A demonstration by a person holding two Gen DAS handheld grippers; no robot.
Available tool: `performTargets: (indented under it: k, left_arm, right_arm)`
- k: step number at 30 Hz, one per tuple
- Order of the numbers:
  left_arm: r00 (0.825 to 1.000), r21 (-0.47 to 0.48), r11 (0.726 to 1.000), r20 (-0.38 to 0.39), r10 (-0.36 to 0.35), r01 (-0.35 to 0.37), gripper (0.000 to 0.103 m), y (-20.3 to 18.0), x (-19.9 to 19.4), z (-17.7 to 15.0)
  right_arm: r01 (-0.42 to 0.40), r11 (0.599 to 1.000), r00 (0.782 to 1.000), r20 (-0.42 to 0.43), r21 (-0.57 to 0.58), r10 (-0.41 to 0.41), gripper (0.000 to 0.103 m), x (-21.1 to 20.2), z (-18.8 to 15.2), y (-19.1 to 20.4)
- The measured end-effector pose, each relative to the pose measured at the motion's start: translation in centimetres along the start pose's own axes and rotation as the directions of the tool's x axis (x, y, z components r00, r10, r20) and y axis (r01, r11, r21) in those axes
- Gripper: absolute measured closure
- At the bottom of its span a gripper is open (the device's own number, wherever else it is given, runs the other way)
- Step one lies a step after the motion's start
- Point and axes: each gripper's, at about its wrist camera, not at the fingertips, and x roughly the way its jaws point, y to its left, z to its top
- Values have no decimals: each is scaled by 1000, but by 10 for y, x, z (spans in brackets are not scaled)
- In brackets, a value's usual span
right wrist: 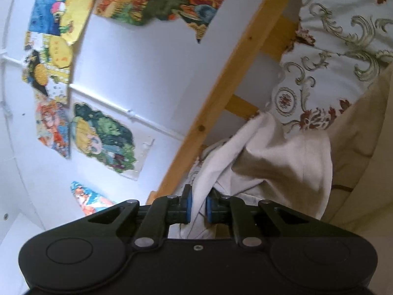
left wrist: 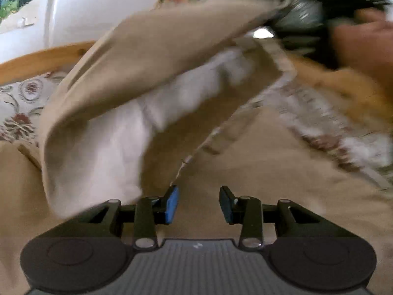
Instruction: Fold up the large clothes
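A large beige garment [left wrist: 157, 56] with a white inner lining [left wrist: 118, 147] is lifted across the left wrist view, its far end raised toward the upper right, where a hand [left wrist: 363, 41] shows, blurred. More beige cloth [left wrist: 258, 172] lies flat under it. My left gripper [left wrist: 199, 204] is open and empty, low over the flat cloth. In the right wrist view, my right gripper [right wrist: 198, 206] is shut on a fold of the garment's white lining [right wrist: 221, 152]; the beige cloth [right wrist: 289, 162] hangs to its right.
A wooden bed rail [right wrist: 221, 93] runs diagonally in front of a white wall [right wrist: 137, 81] with colourful pictures [right wrist: 103, 137]. A floral pillow [right wrist: 339, 56] lies beside the garment; it also shows in the left wrist view [left wrist: 19, 108]. Floral bedding [left wrist: 326, 132] lies at the right.
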Motion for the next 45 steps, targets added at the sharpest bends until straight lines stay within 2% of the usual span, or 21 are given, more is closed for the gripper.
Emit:
performTargets:
  k: [2,4,6,7,9,12,15,18,20,22,26,28,30,31,32,33,35,36,40,42,45]
  left_arm:
    - [997,45,996,-8,75,-74,78,9,16,6]
    - [988,113,981,-3,157,-155,79,14,32,11]
    - [986,98,982,-35,164,-160,77,18,37,12]
    - [990,74,990,-62,124,-120,72,19,36,9]
    - [995,50,998,-91,40,-35,51,15,23,-4]
    - [994,9,998,-91,-55,57,40,6,-12,-30]
    - [985,-119,984,-92,-146,135,28,6,-47,-50]
    - [972,-303,933,-70,-223,192,23,28,-67,-57]
    - [971,-407,890,-32,-237,204,18,51,-69,-54]
    - [974,-501,843,-1,-225,194,18,71,-62,-50]
    - [967,-675,710,20,-255,201,18,103,-32,-45]
    - [965,-731,654,21,-263,194,29,108,-16,-43]
    - [966,-763,619,26,-259,187,54,111,-10,-44]
    - [967,-774,607,27,-252,180,57,111,-8,-45]
    - [968,-778,602,32,-247,179,61,112,-9,-47]
    - [970,-776,606,32,-239,175,71,111,-9,-49]
    - [975,-762,629,14,-221,153,88,107,-10,-51]
    - [977,-758,636,10,-214,147,91,108,-11,-53]
    - [976,-769,622,13,-216,148,97,111,-24,-58]
    - [976,-755,636,24,-218,161,98,110,-31,-57]
    - [975,-726,667,30,-218,171,99,105,-39,-55]
  right_arm:
    - [-57,998,998,-4,-16,57,93,-14,-2,-4]
    - [-95,994,995,0,-46,95,94,-26,-8,-12]
    - [-109,992,994,-3,-69,109,94,-37,-16,-24]
    - [-100,993,995,2,-63,101,94,-41,-20,-32]
    - [-73,997,997,15,-11,73,94,-46,-26,-51]
    - [-44,999,999,29,30,43,95,-54,-29,-69]
    - [-33,999,999,18,20,33,95,-61,-34,-77]
    - [-23,999,1000,-8,-36,22,94,-70,-40,-80]
    - [2,997,1000,-31,-83,-4,94,-76,-47,-84]
    - [22,995,998,-54,-96,-27,94,-80,-56,-90]
    - [46,996,996,-78,-79,-52,94,-84,-68,-101]
    - [52,996,994,-89,-73,-58,91,-86,-73,-104]
    - [62,995,993,-96,-74,-69,85,-87,-75,-105]
    - [73,995,992,-100,-75,-81,78,-90,-75,-107]
    - [86,994,991,-101,-72,-93,66,-93,-75,-109]
    - [93,994,990,-101,-65,-100,59,-96,-74,-111]
    - [115,993,989,-85,-23,-117,29,-102,-67,-119]
    - [120,993,990,-76,3,-119,25,-105,-63,-124]
    - [162,979,987,-32,121,-159,20,-99,-39,-144]
    - [195,969,981,-36,154,-192,20,-87,-29,-151]
    - [218,963,975,-80,162,-207,35,-62,-21,-153]
